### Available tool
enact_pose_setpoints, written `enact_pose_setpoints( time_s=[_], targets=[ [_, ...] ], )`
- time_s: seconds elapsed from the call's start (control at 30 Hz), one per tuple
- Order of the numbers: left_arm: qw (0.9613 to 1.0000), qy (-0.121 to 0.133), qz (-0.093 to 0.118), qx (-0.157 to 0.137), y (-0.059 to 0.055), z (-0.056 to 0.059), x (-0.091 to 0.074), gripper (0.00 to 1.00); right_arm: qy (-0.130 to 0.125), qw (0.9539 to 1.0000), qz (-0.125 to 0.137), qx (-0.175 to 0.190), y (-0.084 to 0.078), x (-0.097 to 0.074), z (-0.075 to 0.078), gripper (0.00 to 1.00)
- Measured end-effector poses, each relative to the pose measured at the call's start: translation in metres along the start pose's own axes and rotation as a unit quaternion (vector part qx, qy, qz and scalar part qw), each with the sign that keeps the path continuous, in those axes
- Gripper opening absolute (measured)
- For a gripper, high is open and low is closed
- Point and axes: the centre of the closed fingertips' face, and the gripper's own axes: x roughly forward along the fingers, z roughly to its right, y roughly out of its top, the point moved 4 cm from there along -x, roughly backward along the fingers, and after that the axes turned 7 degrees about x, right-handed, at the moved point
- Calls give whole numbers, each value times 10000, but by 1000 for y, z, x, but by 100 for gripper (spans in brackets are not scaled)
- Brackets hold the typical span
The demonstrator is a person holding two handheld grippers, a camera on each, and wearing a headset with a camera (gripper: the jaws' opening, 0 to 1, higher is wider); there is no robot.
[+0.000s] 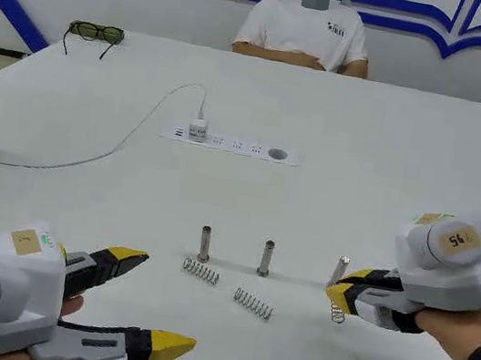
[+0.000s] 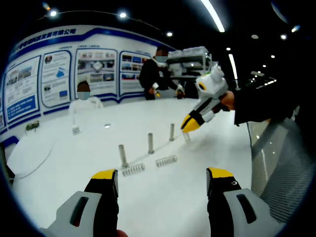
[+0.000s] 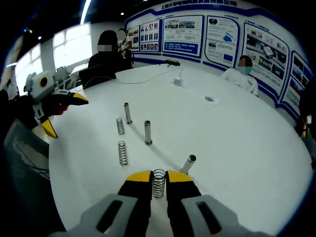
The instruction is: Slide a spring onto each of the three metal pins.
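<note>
Springs, three, thin silver coils: first spring (image 1: pixel 200 270) and second spring (image 1: pixel 253 303) lie flat on the table (image 1: pixel 390 168), long axes roughly left-right, just before three grey pins (image 1: pixel 266 257). Third spring (image 3: pixel 158 186) stands about upright, pinched by right gripper (image 3: pixel 158 174), beside the rightmost pin (image 3: pixel 188 163). Left gripper (image 2: pixel 160 175) gapes wide, empty.

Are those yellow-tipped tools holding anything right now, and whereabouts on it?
The right gripper pinches one spring across its coils, between its fingers. The left gripper is open and holds nothing.
</note>
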Motion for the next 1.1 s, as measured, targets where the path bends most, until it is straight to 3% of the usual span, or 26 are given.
enact_pose_setpoints(
  time_s=[0.63,1.1],
  targets=[
    [10000,14,10,-7,0,0,1,74,-167,9969,762,90,28,-17,9,12],
    [10000,30,7,-44,-2,0,1,74,-381,9906,1304,140,50,-27,17,12]
  ],
)
